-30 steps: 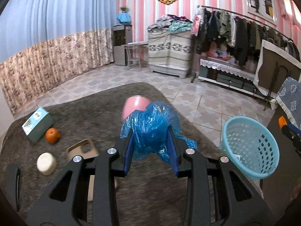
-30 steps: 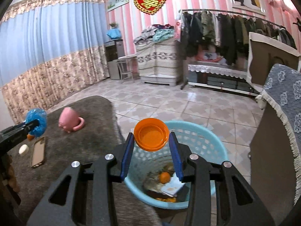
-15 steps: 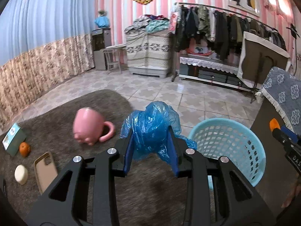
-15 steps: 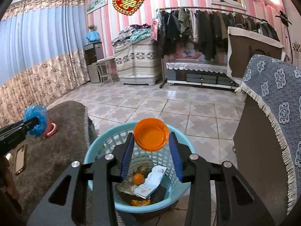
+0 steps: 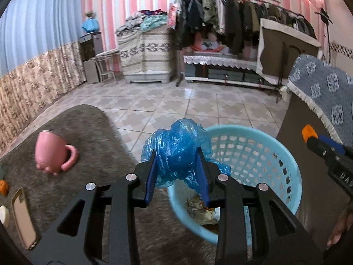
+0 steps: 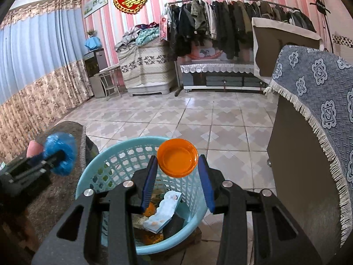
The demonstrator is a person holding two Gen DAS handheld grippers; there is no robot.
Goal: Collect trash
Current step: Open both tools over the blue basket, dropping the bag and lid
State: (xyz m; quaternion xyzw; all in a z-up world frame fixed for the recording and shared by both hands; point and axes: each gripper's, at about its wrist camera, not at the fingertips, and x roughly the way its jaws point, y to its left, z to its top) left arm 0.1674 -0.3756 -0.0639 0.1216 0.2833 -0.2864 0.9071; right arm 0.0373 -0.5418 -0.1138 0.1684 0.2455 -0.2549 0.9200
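On the far left of the left wrist view we see a phone case point(image 5: 23, 217) lying flat on the brown rug point(image 5: 88, 132), with a pink mug point(image 5: 53, 152) on its side further up the rug. In the middle, our left gripper point(image 5: 176, 172) is clamped, jaws partly closed, on a crumpled blue plastic bag point(image 5: 176, 152), held just at the near-left rim of the light blue basket point(image 5: 253, 152). In the right wrist view that same bag point(image 6: 60, 152) shows at the left, beside the basket point(image 6: 123, 154). Our right gripper point(image 6: 177, 172) pinches an orange lid point(image 6: 177, 158) between its partly closed jaws, directly over the basket, where paper scraps point(image 6: 163, 209) and other trash already lie. To the right stands a cabinet draped with a patterned blue cloth point(image 6: 320, 84).
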